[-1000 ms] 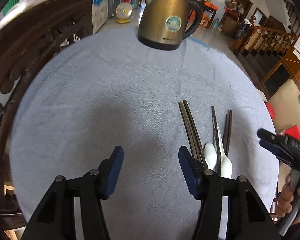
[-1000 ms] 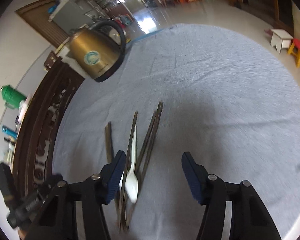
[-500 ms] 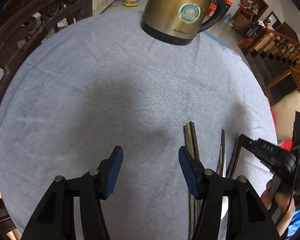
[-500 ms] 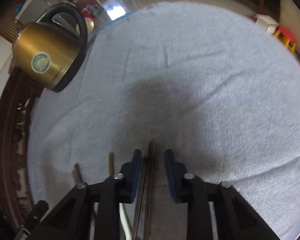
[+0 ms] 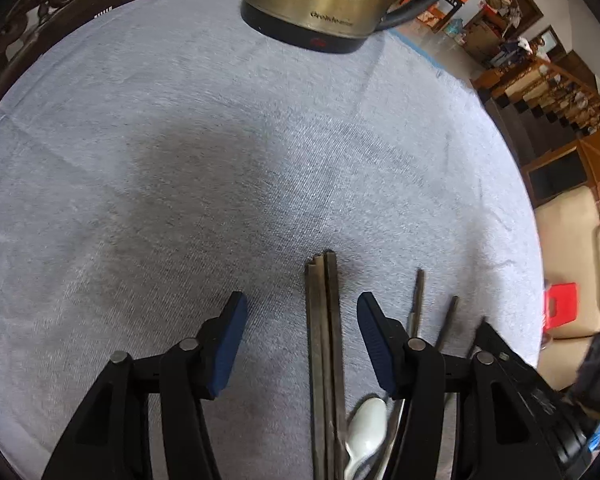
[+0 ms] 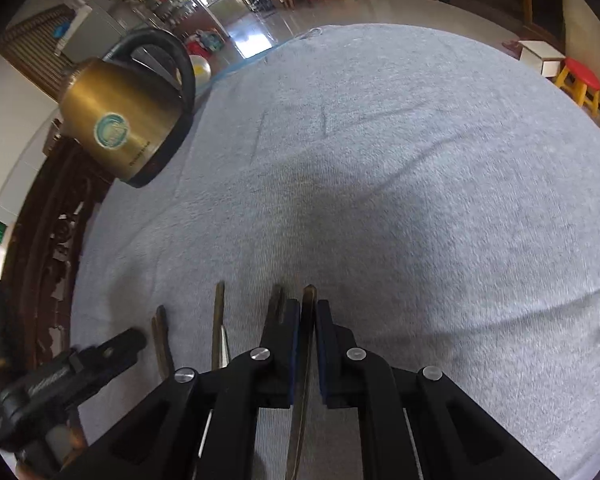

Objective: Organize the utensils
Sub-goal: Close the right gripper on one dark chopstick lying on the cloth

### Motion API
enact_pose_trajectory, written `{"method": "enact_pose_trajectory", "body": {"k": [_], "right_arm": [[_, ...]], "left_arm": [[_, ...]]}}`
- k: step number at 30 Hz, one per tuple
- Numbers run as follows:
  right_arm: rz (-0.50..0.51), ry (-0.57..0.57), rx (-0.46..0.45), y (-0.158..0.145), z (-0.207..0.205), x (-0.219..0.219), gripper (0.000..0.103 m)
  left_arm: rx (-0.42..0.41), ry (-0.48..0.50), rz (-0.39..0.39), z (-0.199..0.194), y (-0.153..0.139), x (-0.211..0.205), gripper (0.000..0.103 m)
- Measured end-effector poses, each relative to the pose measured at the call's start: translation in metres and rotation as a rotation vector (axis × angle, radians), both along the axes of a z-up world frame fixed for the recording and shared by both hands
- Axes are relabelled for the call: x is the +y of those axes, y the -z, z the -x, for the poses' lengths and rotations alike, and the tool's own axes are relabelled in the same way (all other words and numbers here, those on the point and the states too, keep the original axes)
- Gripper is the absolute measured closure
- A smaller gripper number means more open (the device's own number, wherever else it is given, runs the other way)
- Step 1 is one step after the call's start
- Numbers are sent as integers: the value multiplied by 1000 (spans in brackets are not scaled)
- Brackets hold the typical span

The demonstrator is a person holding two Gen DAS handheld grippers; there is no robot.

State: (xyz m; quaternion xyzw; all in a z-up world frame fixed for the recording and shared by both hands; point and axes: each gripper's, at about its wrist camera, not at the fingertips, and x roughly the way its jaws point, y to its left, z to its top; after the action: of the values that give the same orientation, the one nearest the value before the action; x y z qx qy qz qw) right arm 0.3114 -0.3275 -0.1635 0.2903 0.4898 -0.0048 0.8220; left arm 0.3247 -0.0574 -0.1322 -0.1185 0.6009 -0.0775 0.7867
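Observation:
Dark wooden chopsticks and a white spoon (image 5: 365, 420) lie on the grey-blue cloth of the round table (image 5: 180, 160). One pair of chopsticks (image 5: 324, 340) runs straight between the jaws of my left gripper (image 5: 302, 320). Those jaws are closing, and the blue pads stand apart from the pair on both sides. Further single chopsticks (image 5: 417, 300) lie to its right. In the right wrist view my right gripper (image 6: 305, 320) is shut on one chopstick (image 6: 308, 300), low on the cloth. A second chopstick (image 6: 276, 300) lies just left of its left finger.
A brass electric kettle (image 5: 324, 0) (image 6: 116, 120) stands at the far side of the table. A carved dark wooden chair back (image 6: 40, 280) borders the table on the left. The table's right edge drops to a cream seat (image 5: 572, 260). My left gripper's body (image 6: 80, 364) shows at lower left.
My right gripper came down over the chopsticks and shut on one. My left gripper moved forward and lower, so the chopstick pair now lies between its jaws instead of behind its right finger.

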Motion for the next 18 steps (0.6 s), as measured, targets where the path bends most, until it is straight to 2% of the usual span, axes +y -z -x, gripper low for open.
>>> {"method": "enact_pose_trajectory", "body": {"k": [3, 4, 5, 6, 8, 10, 13, 18], "right_arm": [[-9, -6, -26, -5, 9, -4, 94], [-11, -7, -33, -6, 12, -5, 95], [-11, -8, -38, -8, 23, -7, 95], [-9, -8, -43, -9, 26, -8, 95], [-12, -12, -47, -10, 26, -8, 95], [-15, -10, -49, -10, 30, -11, 95], [-26, -2, -51, -8, 34, -15, 95], [-30, 4, -51, -5, 37, -18, 95]], "left_arm": [[-28, -3, -36, -2, -1, 0, 63], [-26, -3, -47, -3, -1, 0, 76], [-27, -6, -78, -3, 0, 2, 95], [-22, -2, -92, -2, 1, 4, 99], [-26, 12, -79, -1, 1, 12, 99], [-9, -20, -64, -1, 0, 23, 99], [2, -25, -2, -1, -4, 27, 99], [18, 12, -62, 0, -4, 4, 98]]}}
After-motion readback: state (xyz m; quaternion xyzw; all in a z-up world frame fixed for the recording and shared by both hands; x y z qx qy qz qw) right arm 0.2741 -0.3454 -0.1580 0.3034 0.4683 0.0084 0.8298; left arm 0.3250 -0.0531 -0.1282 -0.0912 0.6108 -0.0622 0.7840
